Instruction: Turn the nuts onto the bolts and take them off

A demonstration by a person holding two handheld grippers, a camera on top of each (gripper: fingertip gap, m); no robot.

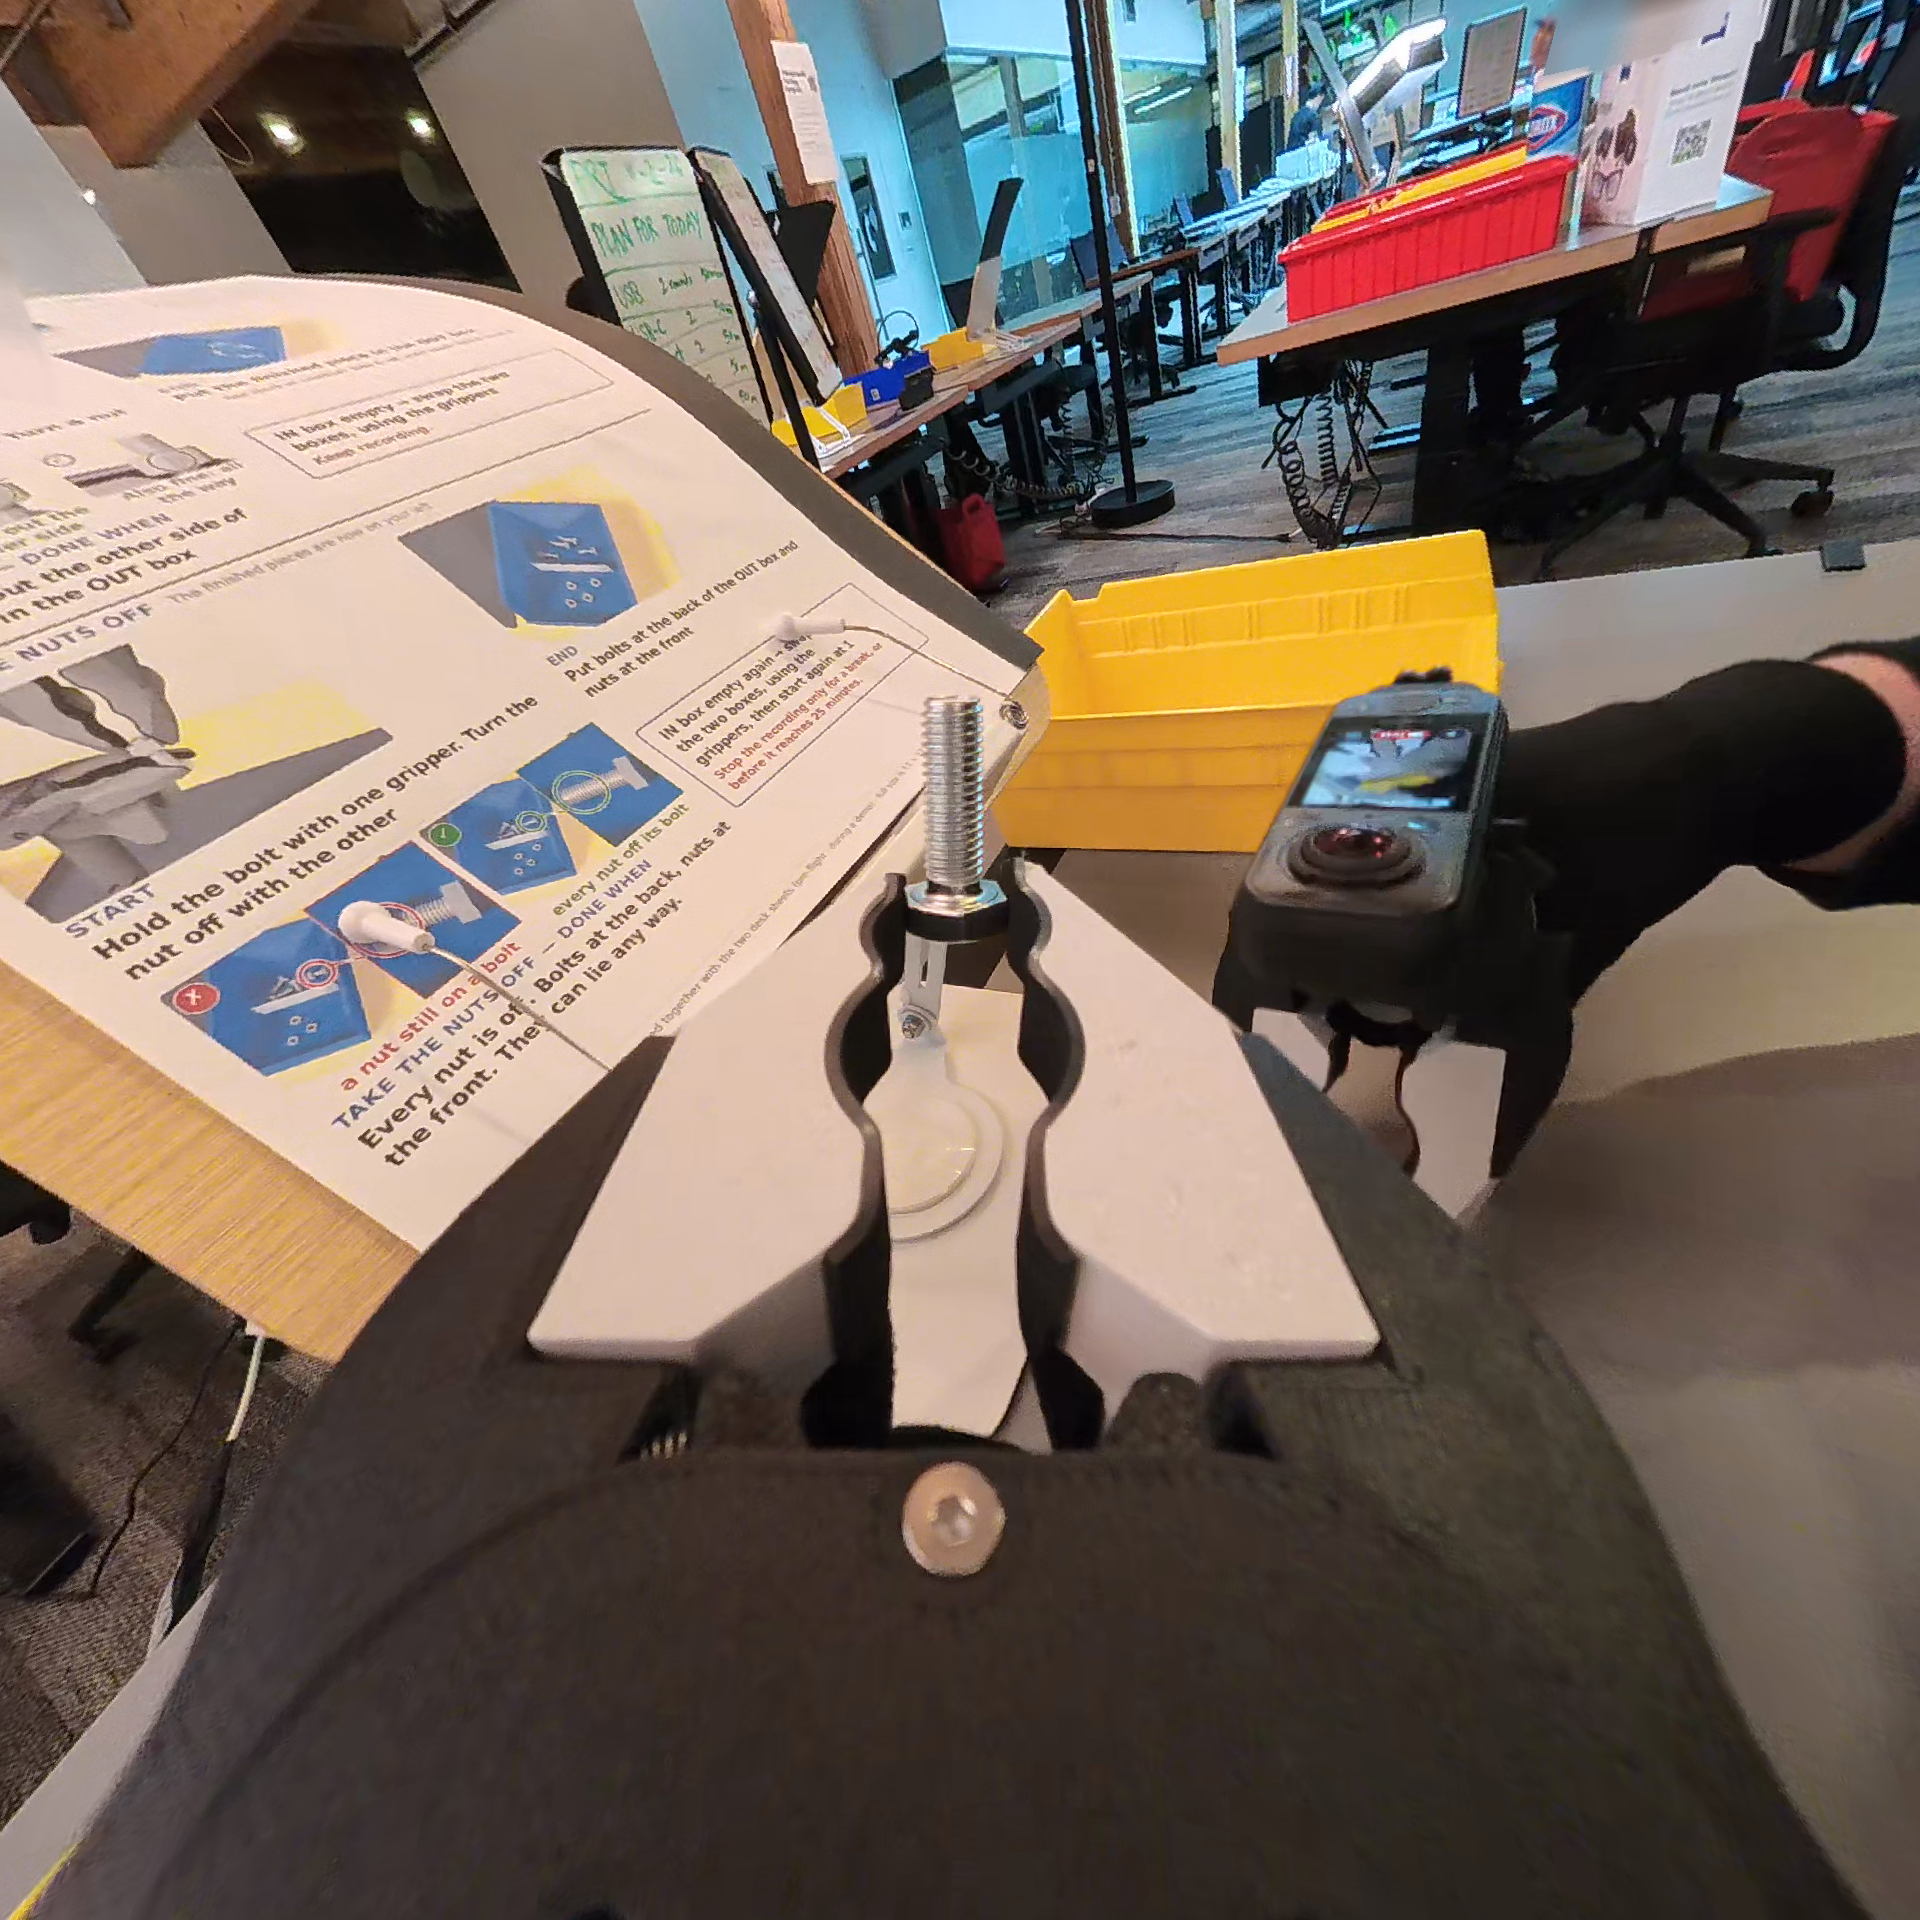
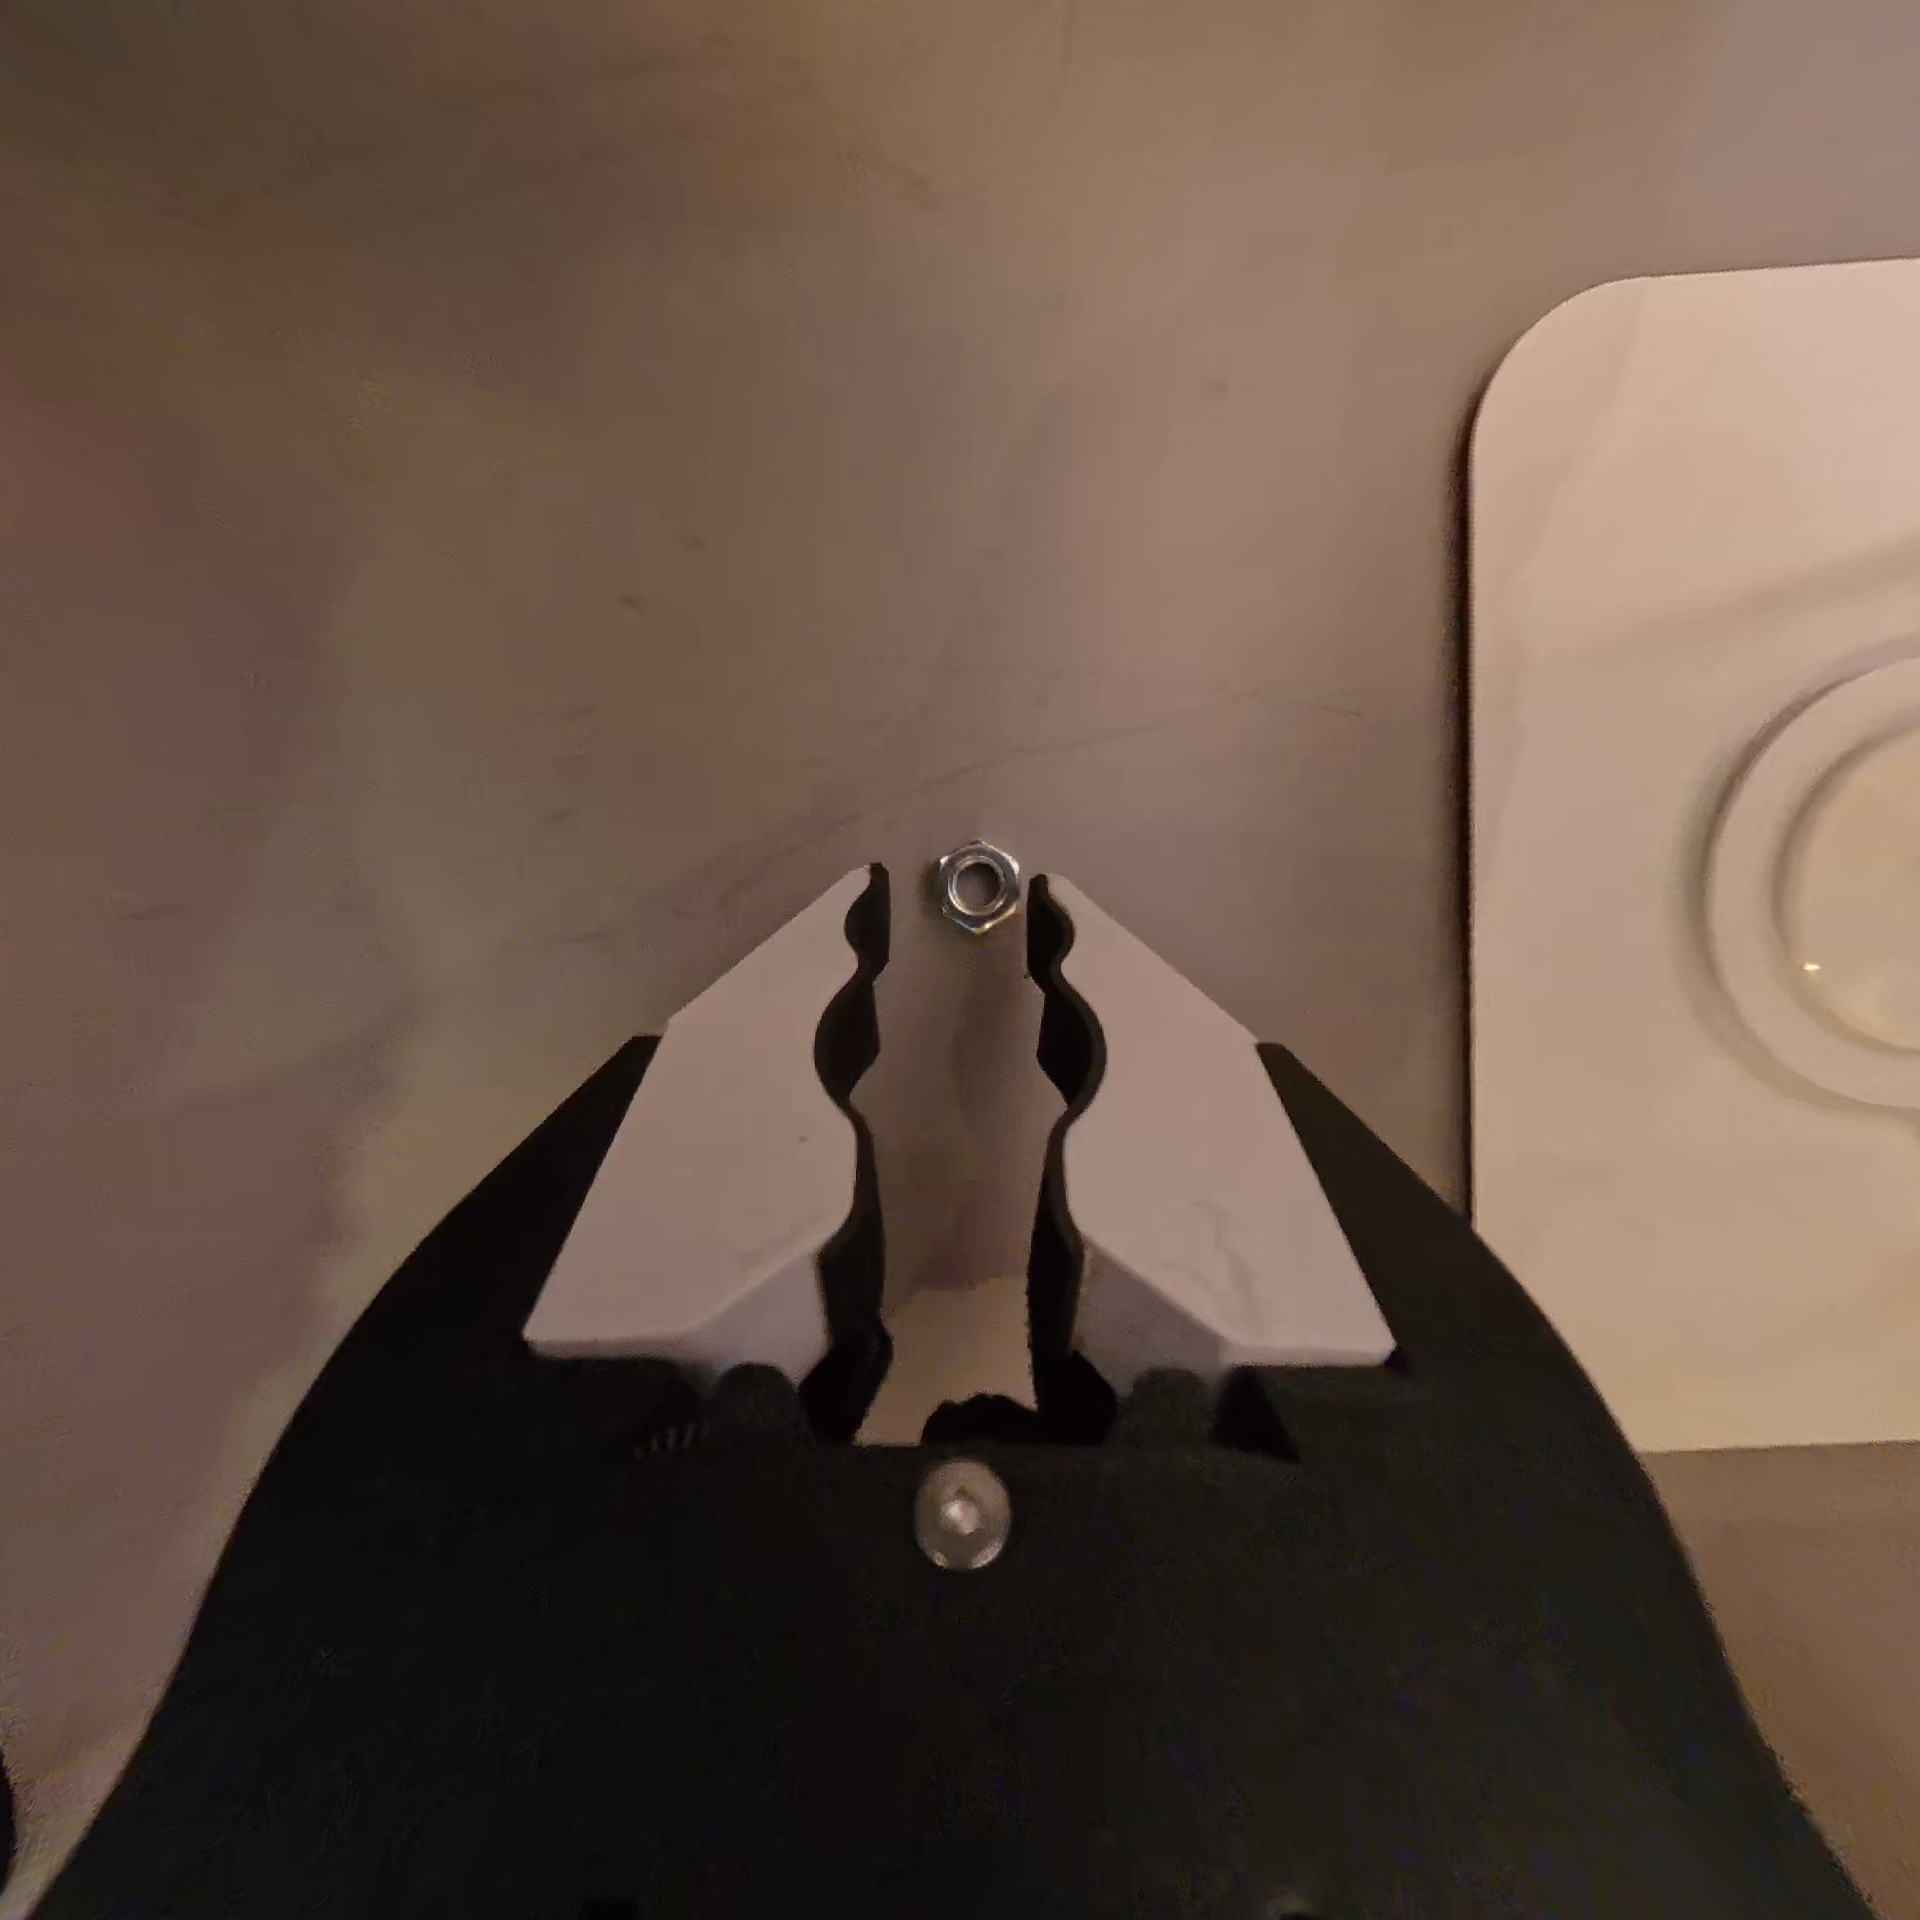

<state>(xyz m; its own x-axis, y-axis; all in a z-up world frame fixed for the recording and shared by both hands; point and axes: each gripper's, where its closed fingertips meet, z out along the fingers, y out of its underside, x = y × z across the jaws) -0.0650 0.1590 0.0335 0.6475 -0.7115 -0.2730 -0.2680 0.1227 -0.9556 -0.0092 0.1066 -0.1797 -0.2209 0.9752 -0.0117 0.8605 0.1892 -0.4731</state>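
The left gripper [image 1: 954, 914] is clamped on the hex head of a bolt [image 1: 953, 800], holding its threaded shank upright and free for threading. The right gripper [image 2: 956, 894], fingers apart, points down at a loose hex nut [image 2: 977, 888] lying flat on the tabletop [image 2: 623, 520], just between the fingertips but untouched.

Writing shows only in the left wrist view: a large printed instruction sheet [image 1: 364, 727] at 9 o'clock, with black, blue and red lines around its pictures, and a whiteboard [image 1: 655, 270] with green handwriting at 11 o'clock. At 1 o'clock stand a white card [image 1: 1683, 135] with a square code and a blue-labelled tub [image 1: 1558, 109]. The right wrist view shows none.
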